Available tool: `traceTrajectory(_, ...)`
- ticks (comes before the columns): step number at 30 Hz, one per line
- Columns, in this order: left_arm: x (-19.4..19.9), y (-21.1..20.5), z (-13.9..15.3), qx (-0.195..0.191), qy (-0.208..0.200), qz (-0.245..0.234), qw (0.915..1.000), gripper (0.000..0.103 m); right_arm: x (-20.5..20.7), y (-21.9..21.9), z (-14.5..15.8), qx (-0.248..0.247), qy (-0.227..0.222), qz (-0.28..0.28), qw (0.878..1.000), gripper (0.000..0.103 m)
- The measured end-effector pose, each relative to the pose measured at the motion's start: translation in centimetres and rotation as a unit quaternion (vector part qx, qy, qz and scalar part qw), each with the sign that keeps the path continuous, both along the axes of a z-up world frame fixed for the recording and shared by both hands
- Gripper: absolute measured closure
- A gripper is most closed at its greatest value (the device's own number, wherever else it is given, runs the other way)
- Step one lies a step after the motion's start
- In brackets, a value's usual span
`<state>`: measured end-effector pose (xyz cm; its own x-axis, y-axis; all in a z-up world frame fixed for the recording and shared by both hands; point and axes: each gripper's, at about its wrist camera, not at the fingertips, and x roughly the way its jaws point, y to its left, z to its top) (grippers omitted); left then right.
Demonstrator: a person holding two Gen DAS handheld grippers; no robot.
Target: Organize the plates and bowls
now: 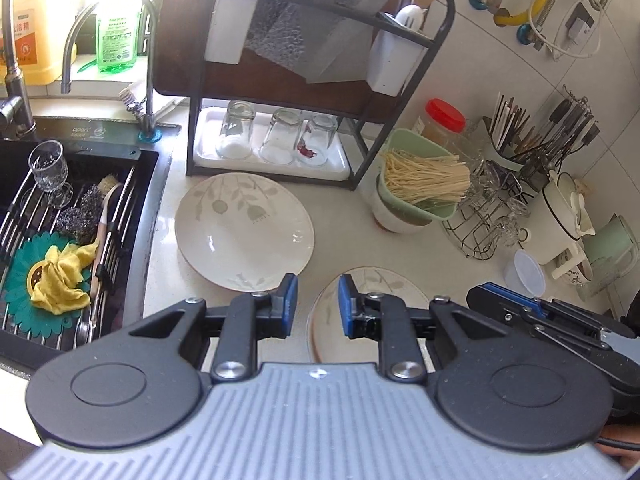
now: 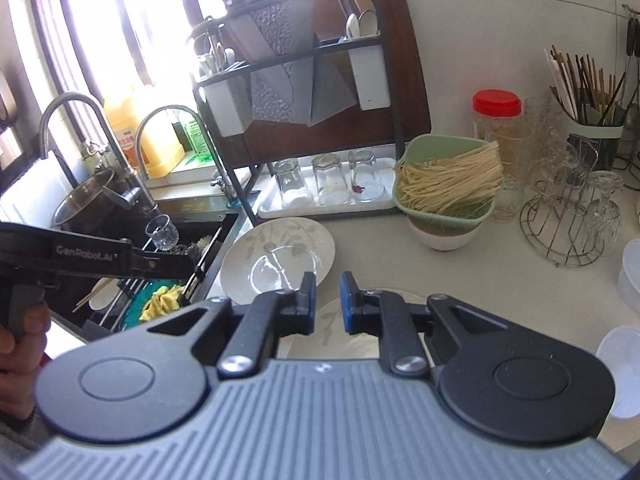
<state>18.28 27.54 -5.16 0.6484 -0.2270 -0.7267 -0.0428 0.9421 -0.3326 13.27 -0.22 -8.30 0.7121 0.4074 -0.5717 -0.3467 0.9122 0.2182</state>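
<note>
both grippers hover over the counter, nothing held. left gripper (image 1: 318, 306) has its blue-padded fingers parted with an empty gap, sitting above the space between the two plates; right gripper (image 2: 327, 302) is parted the same way, nothing between the pads, right over the near plate. large plate (image 1: 244, 230) with a grey leaf pattern lies flat on the pale counter (image 1: 344, 236), just beside the sink (image 1: 156, 184) edge and in front of the black dish rack (image 1: 400, 80). second leaf-pattern plate (image 1: 362, 312) lies flat nearer the camera, to the right of the first, apart from it, partly hidden behind the left gripper's fingers. white bowl (image 1: 394, 218) sits right of the large plate with a green basket (image 1: 424, 204) of dry noodles nested in it. three upturned glasses on a white tray (image 1: 276, 166) under the rack. sink holds a wire rack with a stemmed glass (image 1: 50, 170), steel scourers, a brush and a yellow cloth (image 1: 60, 274). red-lidded jar (image 1: 442, 120), chopstick holder (image 1: 508, 140) and a wire glass stand (image 1: 484, 220) at the far right. in the right wrist view the left gripper's body shows at the left edge above the sink, the person's hand (image 2: 18, 340) on its grip.
</note>
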Motion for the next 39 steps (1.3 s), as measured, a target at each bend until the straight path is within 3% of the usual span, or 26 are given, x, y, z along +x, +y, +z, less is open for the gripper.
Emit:
traceTrajectory(9,-0.2,2.8,-1.2,0.005,0.015,0.022,0.9996,0.079,0.3,1.8,-0.8,0.009,0.017,-0.024,1.0,0.087)
traceTrajectory(17,2.2,3.9,-3.6,0.005,0.042,0.034,0.9986,0.079,3.5,1.9,-2.0,0.011,0.036,-0.03,0.999,0.087)
traceTrajectory(27,6.8,6.8,-8.8,0.028,0.071,0.065,0.995,0.061,9.7,1.8,-5.8,0.012,0.075,-0.009,0.997,0.086)
traceTrajectory(31,8.8,7.8,-10.6,0.027,0.076,0.073,0.9941,0.059,12.1,2.0,-7.5,0.011,0.087,0.002,0.996,0.086)
traceTrajectory(33,9.8,8.4,-11.5,0.025,0.078,0.076,0.9937,0.059,13.3,2.4,-8.2,0.011,0.09,0.009,0.996,0.082)
traceTrajectory(35,10.8,9.0,-12.5,0.027,0.084,0.073,0.9934,0.059,14.4,2.8,-9.0,0.015,0.097,0.012,0.995,0.07)
traceTrajectory(39,12.1,10.2,-14.4,0.014,0.103,0.075,0.9918,0.059,16.5,4.0,-10.4,0.022,0.115,0.025,0.993,0.069)
